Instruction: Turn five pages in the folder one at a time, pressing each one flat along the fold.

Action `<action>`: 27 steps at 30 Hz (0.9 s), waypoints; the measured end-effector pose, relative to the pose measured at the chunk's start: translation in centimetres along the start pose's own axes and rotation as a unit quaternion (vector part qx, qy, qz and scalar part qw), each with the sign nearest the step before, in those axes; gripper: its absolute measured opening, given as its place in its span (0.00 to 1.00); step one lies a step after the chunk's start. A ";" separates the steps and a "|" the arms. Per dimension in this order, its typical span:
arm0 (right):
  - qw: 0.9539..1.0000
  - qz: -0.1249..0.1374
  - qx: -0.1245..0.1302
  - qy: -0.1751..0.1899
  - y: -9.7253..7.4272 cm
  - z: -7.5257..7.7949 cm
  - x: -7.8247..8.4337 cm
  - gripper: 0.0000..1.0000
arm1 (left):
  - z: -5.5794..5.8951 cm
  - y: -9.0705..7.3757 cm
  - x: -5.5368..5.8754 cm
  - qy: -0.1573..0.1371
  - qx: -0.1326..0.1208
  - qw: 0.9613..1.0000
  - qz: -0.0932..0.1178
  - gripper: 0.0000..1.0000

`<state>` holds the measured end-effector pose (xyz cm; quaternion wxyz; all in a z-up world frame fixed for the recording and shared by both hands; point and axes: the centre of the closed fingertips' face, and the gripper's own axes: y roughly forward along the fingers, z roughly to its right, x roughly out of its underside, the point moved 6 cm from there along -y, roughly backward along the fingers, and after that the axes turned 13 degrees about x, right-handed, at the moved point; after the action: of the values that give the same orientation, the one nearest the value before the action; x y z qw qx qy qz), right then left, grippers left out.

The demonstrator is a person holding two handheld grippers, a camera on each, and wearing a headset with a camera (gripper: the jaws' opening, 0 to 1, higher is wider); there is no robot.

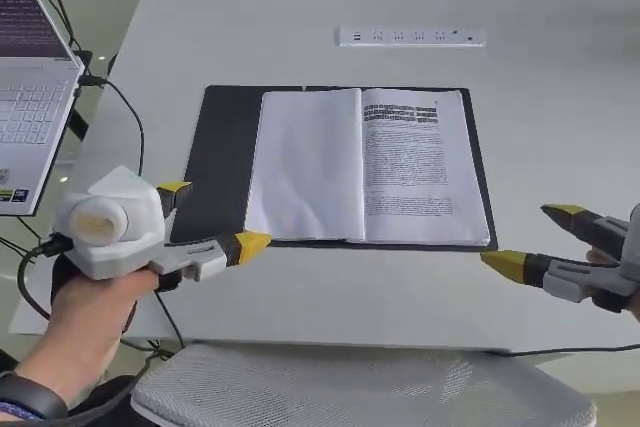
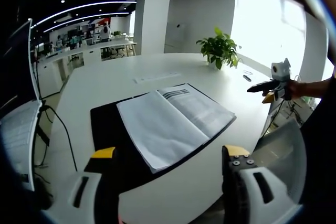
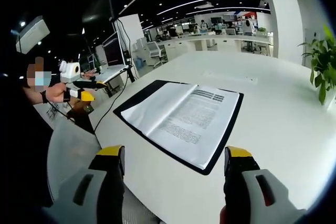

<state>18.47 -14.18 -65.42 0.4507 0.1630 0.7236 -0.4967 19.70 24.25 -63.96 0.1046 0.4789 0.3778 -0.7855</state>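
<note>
A black folder (image 1: 222,162) lies open on the white table, with a blank left page (image 1: 305,162) and a printed right page (image 1: 415,162). The folder also appears in the left gripper view (image 2: 107,129) and the right gripper view (image 3: 231,140). My left gripper (image 1: 210,217) hovers open off the folder's near left corner, holding nothing. My right gripper (image 1: 535,237) hovers open to the right of the folder's near right corner, also with nothing between its yellow-tipped fingers. Neither touches the pages.
A white power strip (image 1: 411,37) lies beyond the folder. An open laptop (image 1: 30,107) stands at the far left with cables (image 1: 125,107) trailing toward the table edge. A grey mesh chair back (image 1: 360,387) is below the near edge.
</note>
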 end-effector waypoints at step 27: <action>1.000 -0.006 -0.002 -0.003 -0.1 -0.3 0.5 0.80 | 0.1 0.0 0.1 -0.004 -0.003 1.000 0.002 0.81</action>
<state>18.00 -14.10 -65.75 0.4502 0.1560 0.7242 -0.4985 19.57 24.24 -64.01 0.1093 0.4763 0.3789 -0.7859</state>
